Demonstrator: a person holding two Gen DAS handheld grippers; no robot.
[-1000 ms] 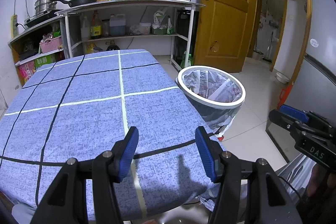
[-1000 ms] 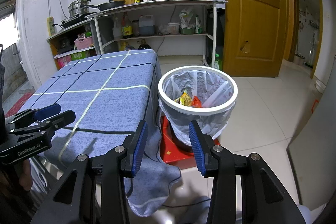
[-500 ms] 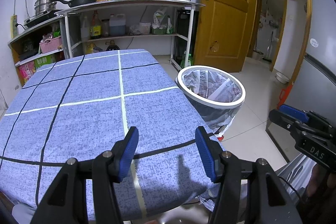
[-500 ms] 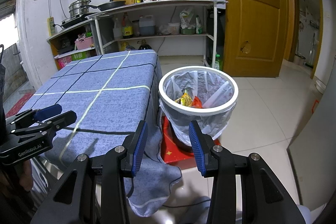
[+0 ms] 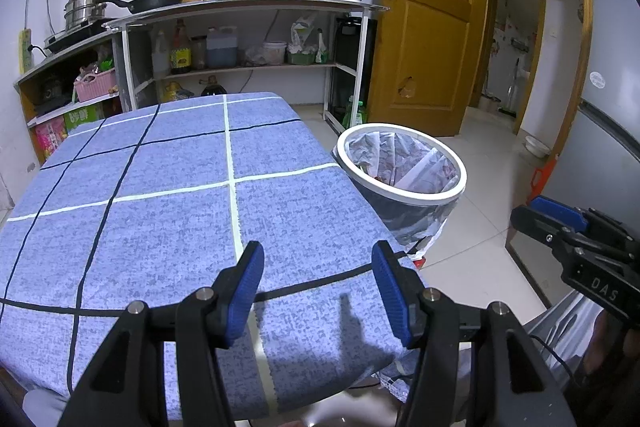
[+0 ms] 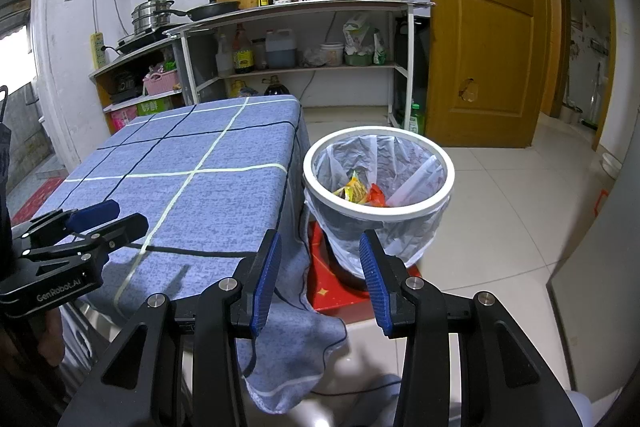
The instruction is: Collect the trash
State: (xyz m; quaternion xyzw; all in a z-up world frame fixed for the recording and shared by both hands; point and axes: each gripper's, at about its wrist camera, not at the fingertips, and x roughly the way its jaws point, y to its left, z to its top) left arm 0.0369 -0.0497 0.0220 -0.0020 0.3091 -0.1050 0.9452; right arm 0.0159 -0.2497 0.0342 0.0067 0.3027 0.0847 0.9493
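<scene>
A white-rimmed trash bin [image 6: 448, 173] with a clear liner stands on the floor right of the table; it also shows in the left wrist view [image 5: 460, 171]. Yellow and red wrappers [image 6: 362, 191] lie inside it. My left gripper [image 5: 318, 287] is open and empty over the near edge of the blue checked tablecloth [image 5: 160, 195]. My right gripper [image 6: 320, 277] is open and empty, held off the table's right corner, short of the bin. Each gripper shows at the side of the other's view: the right [image 5: 560, 223], the left [image 6: 100, 217].
A shelf unit [image 6: 304, 7] with a kettle, pans, bottles and containers stands against the back wall. A wooden door [image 6: 480, 27] is at the right. A red mat [image 6: 340, 287] lies under the bin. The tablecloth corner [image 6: 288, 359] hangs down near me.
</scene>
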